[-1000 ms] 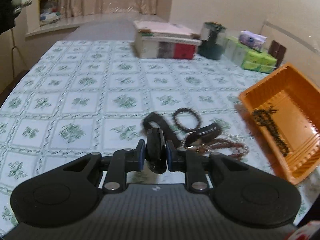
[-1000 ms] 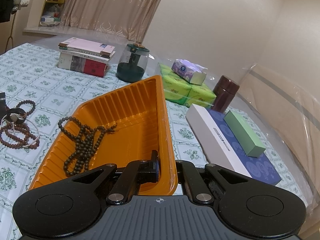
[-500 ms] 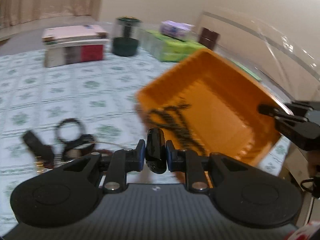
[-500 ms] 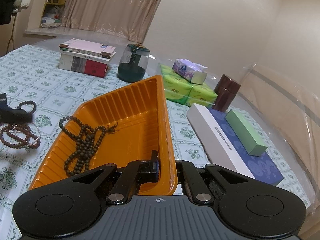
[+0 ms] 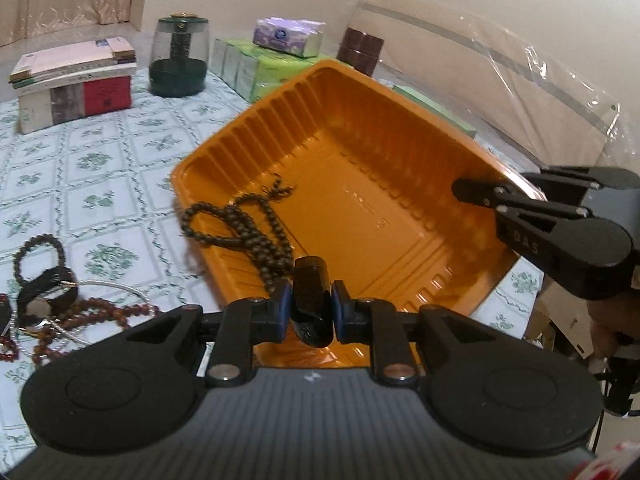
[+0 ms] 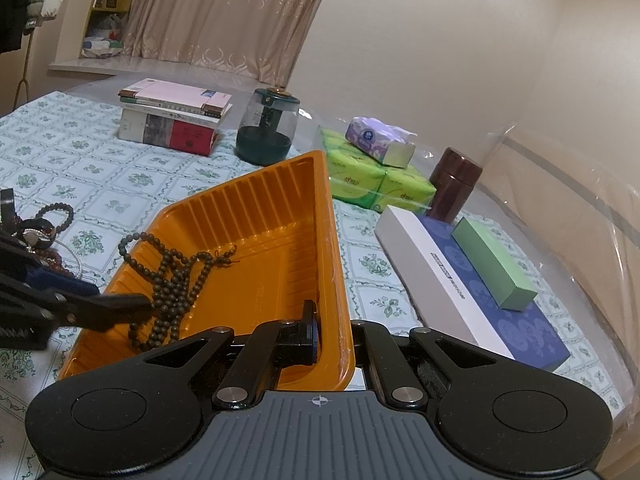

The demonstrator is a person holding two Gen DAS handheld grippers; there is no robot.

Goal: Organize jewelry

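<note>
An orange plastic tray lies on the patterned tablecloth with a dark bead necklace in its left part, one loop draped over the rim. My left gripper hangs above the tray's near edge, shut on a black oblong strap-like piece. My right gripper is shut on the tray's near right wall, one finger inside and one outside; in the left wrist view it pinches the right rim. More jewelry sits left of the tray: reddish-brown beads, a black bead bracelet and a silver chain.
At the back stand stacked books, a glass jar with a dark green base, green tissue packs under a purple pack, and a brown canister. A blue-and-white box with a green box on it lies right of the tray.
My left gripper has swung right from above the jewelry pile to above the tray, still holding the black piece. The right gripper and tray have stayed put.
</note>
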